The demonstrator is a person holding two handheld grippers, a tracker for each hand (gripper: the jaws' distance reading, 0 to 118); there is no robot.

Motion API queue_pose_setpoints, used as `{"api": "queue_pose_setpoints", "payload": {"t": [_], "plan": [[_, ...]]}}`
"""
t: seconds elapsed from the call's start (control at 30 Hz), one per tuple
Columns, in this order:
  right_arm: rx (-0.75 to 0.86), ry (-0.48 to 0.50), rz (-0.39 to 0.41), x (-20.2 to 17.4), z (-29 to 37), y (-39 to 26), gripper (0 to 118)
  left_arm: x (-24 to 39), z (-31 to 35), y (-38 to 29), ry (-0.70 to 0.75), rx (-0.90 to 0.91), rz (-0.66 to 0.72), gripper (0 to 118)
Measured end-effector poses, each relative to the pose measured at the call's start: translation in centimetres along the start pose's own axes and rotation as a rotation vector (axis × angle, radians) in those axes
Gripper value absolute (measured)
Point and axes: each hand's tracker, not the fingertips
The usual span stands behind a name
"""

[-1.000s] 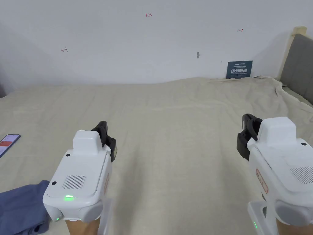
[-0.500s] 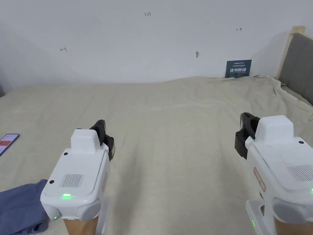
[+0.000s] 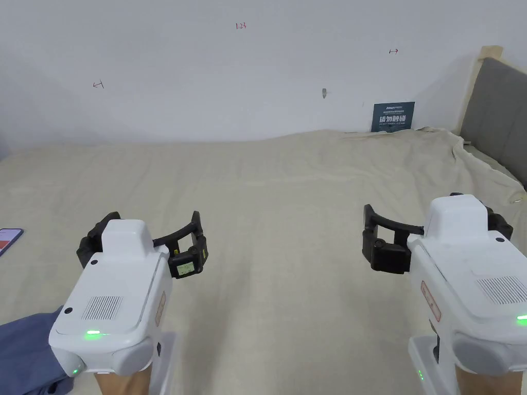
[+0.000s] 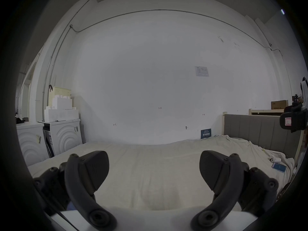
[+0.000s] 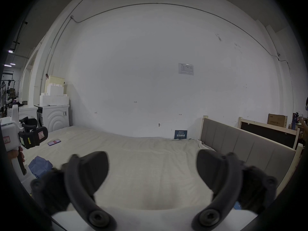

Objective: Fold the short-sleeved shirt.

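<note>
White-cased, with black jaws spread wide and holding nothing, the left gripper [image 3: 145, 237] hovers at about 8 o'clock in the head view, aimed forward over the bed [image 3: 288, 195]. At 4 o'clock the right gripper [image 3: 435, 226] is held the same way, level with its partner and well apart from it, jaws likewise gaping and empty; its far jaw is mostly hidden behind its own housing. Each gripper's own view shows two dark curved jaws far apart with bare sheet between them.

A blue shirt [image 3: 25, 349] lies bunched at the 7 o'clock corner of the head view, cut off by the frame and partly covered by the left gripper's body; in the right gripper view it sits crumpled at 8 o'clock [image 5: 40, 165], so its sleeves and shape cannot be made out.

Beige, lightly wrinkled sheeting covers the bed. A phone [image 3: 9, 239] lies at its 9 o'clock edge. A grey padded headboard [image 3: 496, 118] stands at 2 o'clock, a small dark sign [image 3: 393, 116] leans on the white wall [image 3: 206, 67], and white cabinets [image 5: 55, 116] stand beyond the bed's left side.
</note>
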Motion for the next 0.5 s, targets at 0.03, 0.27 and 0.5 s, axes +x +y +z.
{"api": "queue_pose_setpoints", "payload": {"t": [0.03, 0.27, 0.5], "plan": [[0.003, -0.003, -0.003, -0.02, 0.07, -0.01, 118, -0.06, 0.11, -0.02, 0.001, 0.007, 0.003, 113], [0.001, -0.001, -0.004, -0.17, 0.53, 0.29, 118, -0.22, 0.22, 0.08, 0.018, 0.018, 0.004, 118], [0.015, -0.005, -0.014, 0.02, 0.69, 0.38, 118, 0.0, 0.41, 0.38, 0.017, 0.03, -0.018, 118]]}}
